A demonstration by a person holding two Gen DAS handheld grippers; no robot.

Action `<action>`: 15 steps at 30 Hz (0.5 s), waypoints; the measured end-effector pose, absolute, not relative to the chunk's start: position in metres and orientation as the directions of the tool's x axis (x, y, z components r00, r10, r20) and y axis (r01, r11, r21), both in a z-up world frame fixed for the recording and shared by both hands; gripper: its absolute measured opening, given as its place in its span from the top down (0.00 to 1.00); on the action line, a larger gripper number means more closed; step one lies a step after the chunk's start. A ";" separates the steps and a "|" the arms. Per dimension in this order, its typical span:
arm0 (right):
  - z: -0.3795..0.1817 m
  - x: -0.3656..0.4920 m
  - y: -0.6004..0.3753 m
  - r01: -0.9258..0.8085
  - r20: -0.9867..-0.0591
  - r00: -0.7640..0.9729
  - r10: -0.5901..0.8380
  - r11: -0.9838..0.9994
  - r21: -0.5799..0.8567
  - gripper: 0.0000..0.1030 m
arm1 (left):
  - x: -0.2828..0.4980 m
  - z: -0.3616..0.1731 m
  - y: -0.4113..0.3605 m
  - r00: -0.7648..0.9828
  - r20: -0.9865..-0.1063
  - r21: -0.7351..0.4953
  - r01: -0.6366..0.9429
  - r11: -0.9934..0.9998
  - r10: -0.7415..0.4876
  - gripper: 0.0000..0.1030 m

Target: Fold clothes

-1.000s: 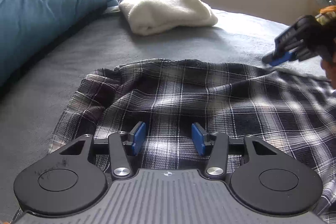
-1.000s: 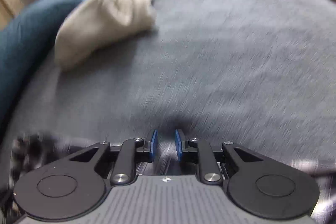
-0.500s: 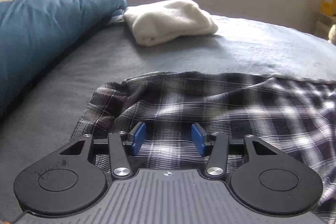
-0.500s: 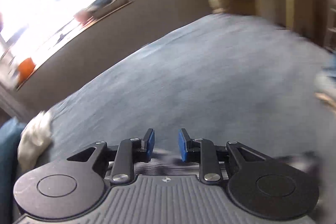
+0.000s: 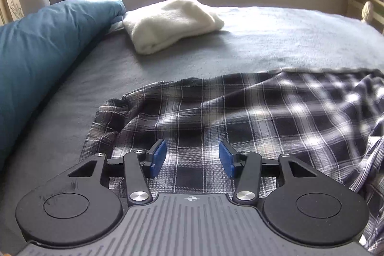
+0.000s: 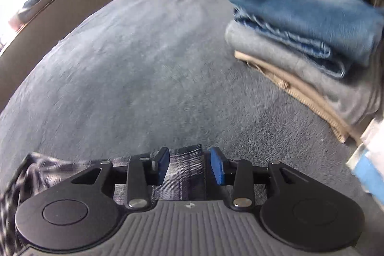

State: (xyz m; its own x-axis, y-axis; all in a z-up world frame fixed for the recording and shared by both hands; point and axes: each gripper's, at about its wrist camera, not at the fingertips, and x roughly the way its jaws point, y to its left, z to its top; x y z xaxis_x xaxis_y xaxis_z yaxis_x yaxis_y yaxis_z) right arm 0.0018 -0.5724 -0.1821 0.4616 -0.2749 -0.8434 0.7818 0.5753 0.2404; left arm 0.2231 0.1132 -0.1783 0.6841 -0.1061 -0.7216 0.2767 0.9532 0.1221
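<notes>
Black-and-white plaid flannel shirt point(image 5: 240, 116) spread flat on grey fleece-covered bed point(image 5: 276, 40), ready for folding. Left tool point(image 5: 192, 158) released above it; right tool point(image 6: 189, 166) just opening, straddling shirt's edge, pads clear.

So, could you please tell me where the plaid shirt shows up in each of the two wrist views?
Left wrist: the plaid shirt fills the lower middle and right, spread beneath the open fingers.
Right wrist: the plaid shirt is along the bottom left edge, a strip between the fingers.
Shared landmark: the grey bed cover.
</notes>
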 end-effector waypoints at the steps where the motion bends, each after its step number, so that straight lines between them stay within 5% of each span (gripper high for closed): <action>1: -0.188 0.001 -0.579 0.788 -0.843 0.468 -0.264 0.556 0.264 0.60 | 0.223 -0.179 0.112 0.680 -0.726 0.124 0.276 0.953 -0.102 0.53; 11: -0.218 0.003 -0.602 0.773 -0.838 0.519 -0.166 0.510 0.378 0.58 | 0.232 -0.195 0.100 0.652 -0.754 0.147 0.294 0.944 -0.086 0.53; 14: -0.217 0.006 -0.598 0.752 -0.840 0.517 -0.162 0.554 0.356 0.69 | 0.235 -0.199 0.096 0.645 -0.758 0.138 0.303 0.943 -0.096 0.53; 15: -0.217 0.008 -0.597 0.747 -0.842 0.514 -0.167 0.570 0.343 0.84 | 0.236 -0.200 0.094 0.644 -0.759 0.139 0.307 0.942 -0.098 0.53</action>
State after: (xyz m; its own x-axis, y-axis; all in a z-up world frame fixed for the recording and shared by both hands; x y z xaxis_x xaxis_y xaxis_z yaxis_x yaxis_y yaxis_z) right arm 0.0079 -0.5967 -0.2170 0.5136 -0.1667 -0.8417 0.7467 0.5700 0.3427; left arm 0.2355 0.0942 -0.2004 0.6435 -0.0975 -0.7592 0.3069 0.9415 0.1392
